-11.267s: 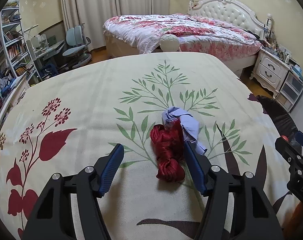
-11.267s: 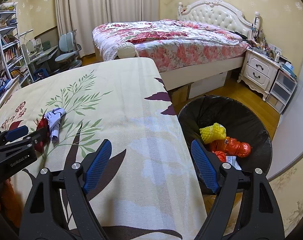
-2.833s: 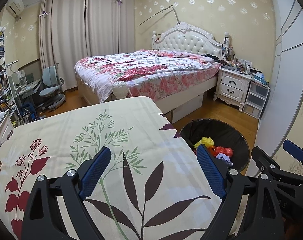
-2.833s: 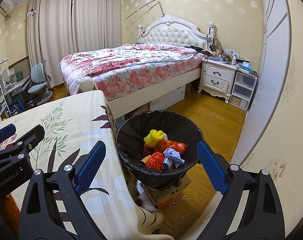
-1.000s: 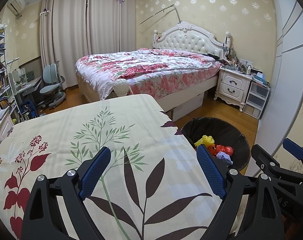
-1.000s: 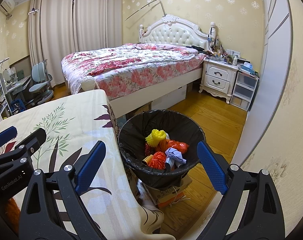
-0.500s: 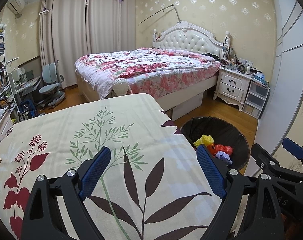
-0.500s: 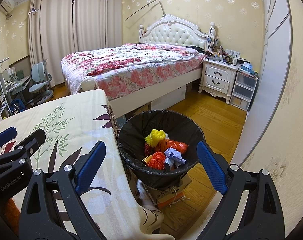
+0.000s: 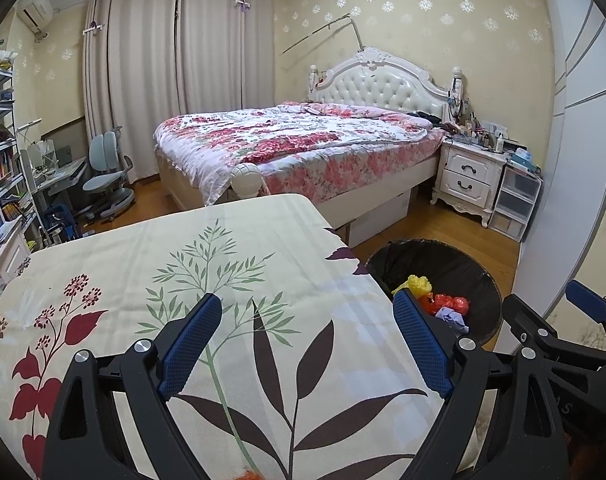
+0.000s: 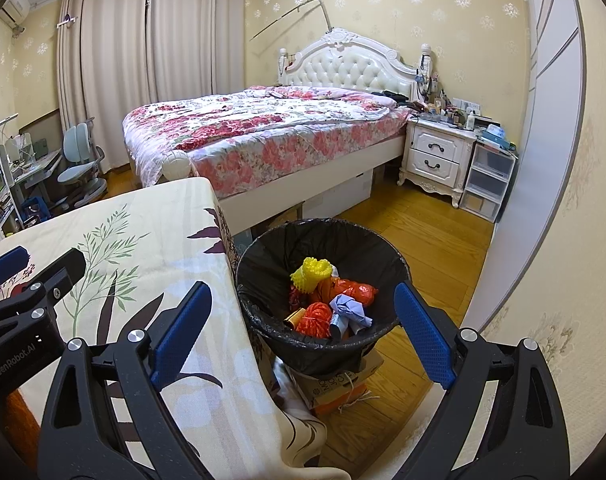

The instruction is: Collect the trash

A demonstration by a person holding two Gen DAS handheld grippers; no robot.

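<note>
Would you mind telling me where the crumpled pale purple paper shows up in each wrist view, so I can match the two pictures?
Left wrist view: the pale purple paper lies low right, inside the black-lined bin, beside the right pad of the left tongs.
Right wrist view: it sits just below centre, between the pads of the right tongs.
Shared landmark: the yellow foam net in the bin.

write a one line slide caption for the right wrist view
Open right gripper above a black-lined trash bin holding yellow, orange and lavender trash, beside the leaf-print tablecloth.
</note>
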